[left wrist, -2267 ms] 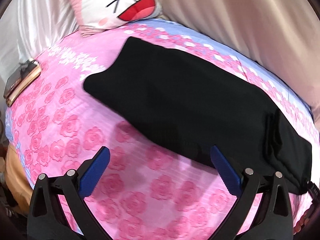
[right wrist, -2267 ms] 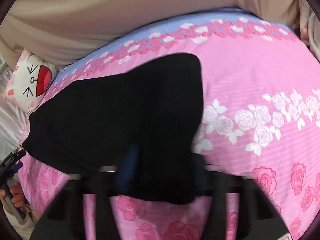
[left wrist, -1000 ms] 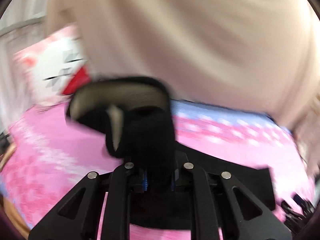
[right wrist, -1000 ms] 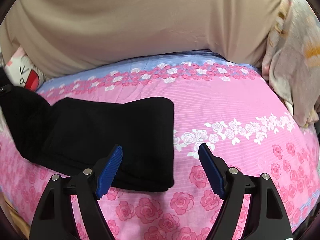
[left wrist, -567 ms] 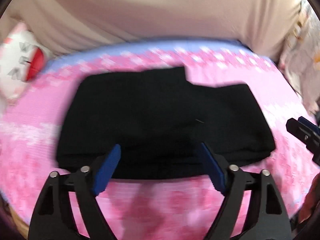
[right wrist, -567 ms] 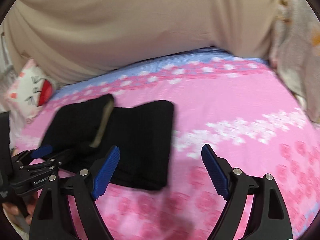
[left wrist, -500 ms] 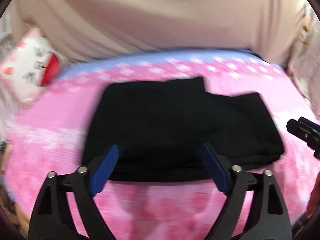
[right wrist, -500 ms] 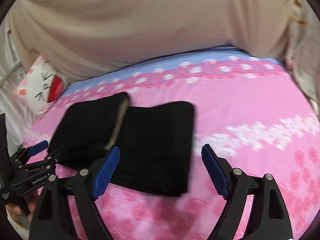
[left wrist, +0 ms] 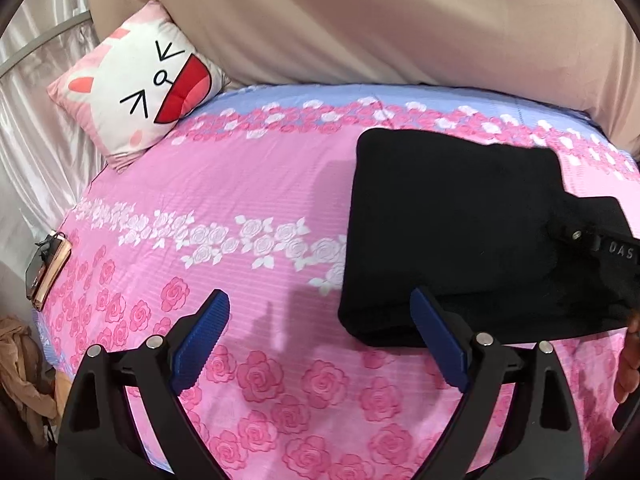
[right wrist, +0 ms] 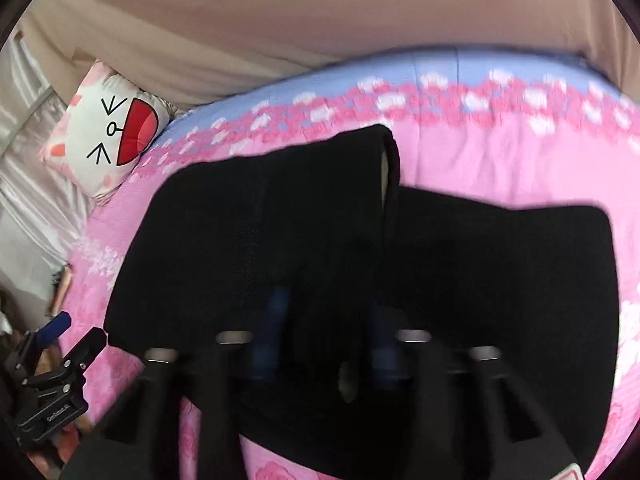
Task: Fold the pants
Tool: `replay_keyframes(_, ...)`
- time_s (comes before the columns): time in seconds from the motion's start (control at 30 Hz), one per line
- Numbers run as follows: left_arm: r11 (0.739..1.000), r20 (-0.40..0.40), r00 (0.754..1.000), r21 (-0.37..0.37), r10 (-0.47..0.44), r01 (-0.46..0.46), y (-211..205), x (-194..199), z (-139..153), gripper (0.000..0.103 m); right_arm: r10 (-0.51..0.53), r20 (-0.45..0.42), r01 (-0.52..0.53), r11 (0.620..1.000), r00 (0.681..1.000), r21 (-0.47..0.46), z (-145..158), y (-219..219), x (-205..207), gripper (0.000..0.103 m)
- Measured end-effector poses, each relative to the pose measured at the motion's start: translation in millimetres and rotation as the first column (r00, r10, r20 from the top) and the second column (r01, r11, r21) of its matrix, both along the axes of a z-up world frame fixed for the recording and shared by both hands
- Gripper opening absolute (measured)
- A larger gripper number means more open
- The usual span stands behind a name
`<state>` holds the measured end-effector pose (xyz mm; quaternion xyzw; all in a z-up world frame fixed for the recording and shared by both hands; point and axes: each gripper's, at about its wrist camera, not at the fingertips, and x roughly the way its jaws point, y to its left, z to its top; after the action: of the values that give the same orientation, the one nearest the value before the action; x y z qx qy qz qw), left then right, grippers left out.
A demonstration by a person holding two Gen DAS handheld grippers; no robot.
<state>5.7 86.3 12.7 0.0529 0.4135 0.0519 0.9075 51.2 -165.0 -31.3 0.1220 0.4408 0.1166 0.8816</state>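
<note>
The black pants (left wrist: 452, 232) lie folded in a thick stack on the pink rose bedspread (left wrist: 248, 184), at the right of the left wrist view. My left gripper (left wrist: 316, 336) is open and empty, just left of the stack's near corner. In the right wrist view my right gripper (right wrist: 324, 332) is shut on a fold of the pants (right wrist: 328, 240) at the near edge; the view is blurred. The right gripper also shows at the far right of the left wrist view (left wrist: 600, 248), over the pants.
A cat-face pillow (left wrist: 140, 80) leans at the bed's far left corner. A phone with glasses (left wrist: 48, 268) lies at the left bed edge. A beige curtain (left wrist: 360, 20) hangs behind the bed. The left gripper shows at the lower left of the right wrist view (right wrist: 52, 364).
My left gripper carried one end of the pants over, let go and drew back to the left, open. My right gripper moved in from open and closed on the near edge of the stack.
</note>
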Motion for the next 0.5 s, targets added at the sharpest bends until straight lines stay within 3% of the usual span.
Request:
replay_keyframes(0.03, 1.000, -0.006, 1.000, -0.003, 0.004, -0.004, 1.8, 2.1, -1.6, 0.090, 0.003, 0.010, -0.003, 1.000, 1.000, 0.005, 6.0, -0.3, -2.2, 0.015)
replay_keyframes(0.17, 1.000, -0.010, 1.000, -0.012, 0.005, -0.005, 3.2, 2.5, -2.7, 0.090, 0.006, 0.131, -0.011, 0.999, 0.991, 0.042, 53.5, -14.4, -22.2, 0.013)
replay_keyframes(0.3, 1.000, -0.007, 1.000, -0.012, -0.004, 0.004, -2.4, 1.6, -2.7, 0.092, -0.088, 0.217, 0.097, 0.995, 0.972, -0.029, 87.7, -58.4, -53.4, 0.013)
replay_keyframes(0.4, 1.000, -0.017, 1.000, -0.012, -0.017, 0.016, -10.4, 3.0, -6.0, 0.092, -0.180, 0.140, 0.188, 0.981, 0.974, -0.043, 62.8, -99.0, -62.5, 0.015)
replay_keyframes(0.5, 0.999, -0.032, 0.999, -0.013, -0.033, 0.032, -21.1, 5.2, -11.0, 0.092, -0.238, 0.006, 0.237, 0.965, 0.971, -0.117, 4.2, -117.2, -54.8, 0.024)
